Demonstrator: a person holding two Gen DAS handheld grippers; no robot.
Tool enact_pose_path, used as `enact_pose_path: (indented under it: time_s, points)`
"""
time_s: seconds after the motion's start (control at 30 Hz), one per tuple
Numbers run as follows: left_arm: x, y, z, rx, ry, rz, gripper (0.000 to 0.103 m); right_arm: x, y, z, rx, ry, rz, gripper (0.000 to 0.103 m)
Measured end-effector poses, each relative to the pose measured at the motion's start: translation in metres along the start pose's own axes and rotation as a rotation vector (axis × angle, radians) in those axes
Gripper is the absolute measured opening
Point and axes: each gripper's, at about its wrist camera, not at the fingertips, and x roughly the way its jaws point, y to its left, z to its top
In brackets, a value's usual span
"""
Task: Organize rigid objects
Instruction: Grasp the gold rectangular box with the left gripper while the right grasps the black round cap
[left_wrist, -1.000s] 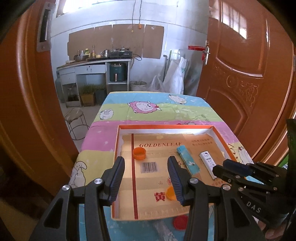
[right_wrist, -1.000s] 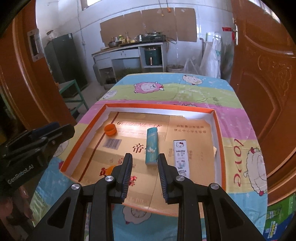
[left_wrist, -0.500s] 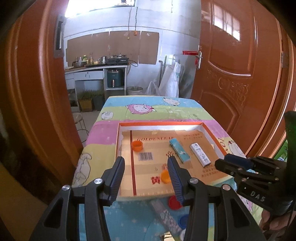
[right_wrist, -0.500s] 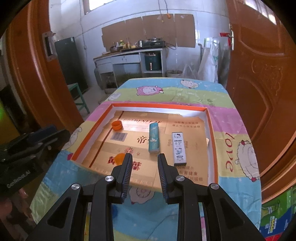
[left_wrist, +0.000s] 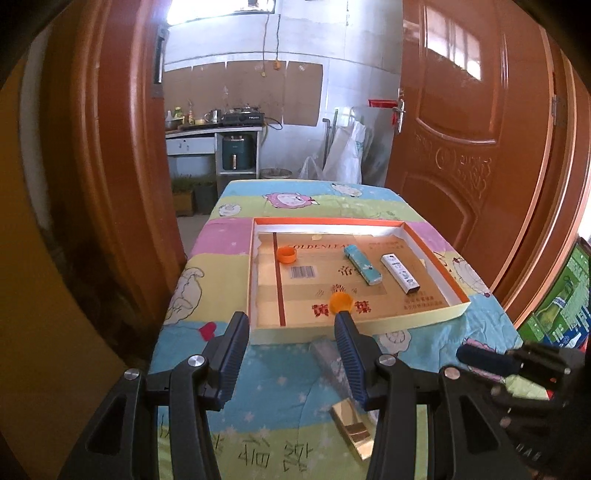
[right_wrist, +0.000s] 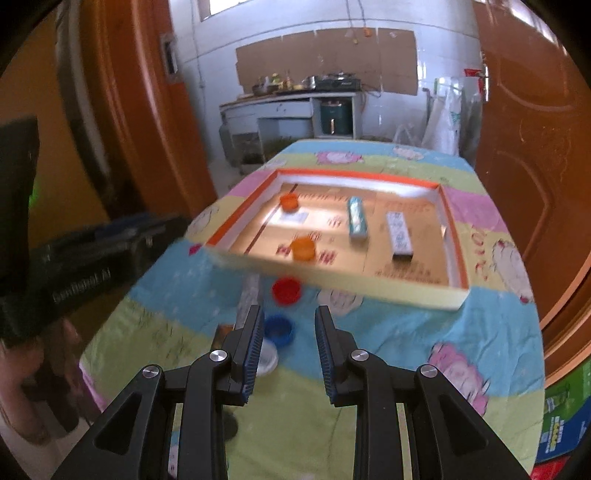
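Both your grippers have pulled back from the cardboard tray since a second ago: its near wall, then under your fingers, now lies ahead of them, and a strip of bench cloth has come into view.

Your left gripper has its jaws wide apart with nothing between them, over bare cloth near the bench's left edge. Just right of it lie a clear wrapped packet and a gold box.

In the tray sit an orange cap, an orange cup, a teal box and a white box, well apart.

Your right gripper stands narrowly parted and empty. A blue cap is just beside its left finger, a red cap beyond, a white lid nearer. To their right the cloth is bare up to the bench's edge.
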Motion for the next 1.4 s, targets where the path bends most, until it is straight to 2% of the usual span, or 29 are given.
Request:
enact_pose_path:
  time_s: [0.27,0.3,0.33,0.37,0.4,0.47,0.6,0.73,0.83,1.17,1.4]
  points:
    - [-0.012,0.004,-0.023,-0.005,0.013,0.001,0.048,-0.005,0.024,-0.039,-0.032,0.003,0.060,0.030]
    - [-0.012,0.005,-0.025,-0.005,0.015,0.002,0.048,-0.004,0.030,-0.047,-0.047,0.010,0.076,0.033]
    - [-0.012,0.005,-0.028,-0.005,0.020,0.004,0.048,-0.002,0.034,-0.051,-0.058,0.017,0.084,0.046]
    - [-0.012,0.005,-0.031,-0.006,0.023,0.004,0.048,0.000,0.038,-0.055,-0.071,0.025,0.091,0.056]
    - [-0.011,0.005,-0.034,-0.006,0.026,0.003,0.048,0.003,0.044,-0.062,-0.091,0.032,0.101,0.056]
    - [-0.009,0.005,-0.039,-0.005,0.038,0.002,0.048,0.005,0.051,-0.069,-0.120,0.033,0.101,0.056]
    - [-0.005,0.004,-0.048,-0.003,0.056,-0.001,0.048,0.014,0.063,-0.082,-0.190,0.033,0.039,0.056]
    - [-0.001,0.002,-0.055,-0.001,0.072,-0.005,0.048,0.024,0.060,-0.086,-0.177,0.046,0.049,0.055]
    - [0.003,-0.001,-0.060,0.009,0.085,-0.009,0.048,0.029,0.061,-0.090,-0.184,0.049,0.036,0.030]
    - [0.017,-0.032,-0.074,0.073,0.168,-0.068,0.048,0.016,0.051,-0.096,-0.202,0.017,-0.015,0.030]
    - [0.030,-0.049,-0.083,0.090,0.227,-0.058,0.048,0.004,0.028,-0.104,-0.139,0.007,-0.042,0.030]
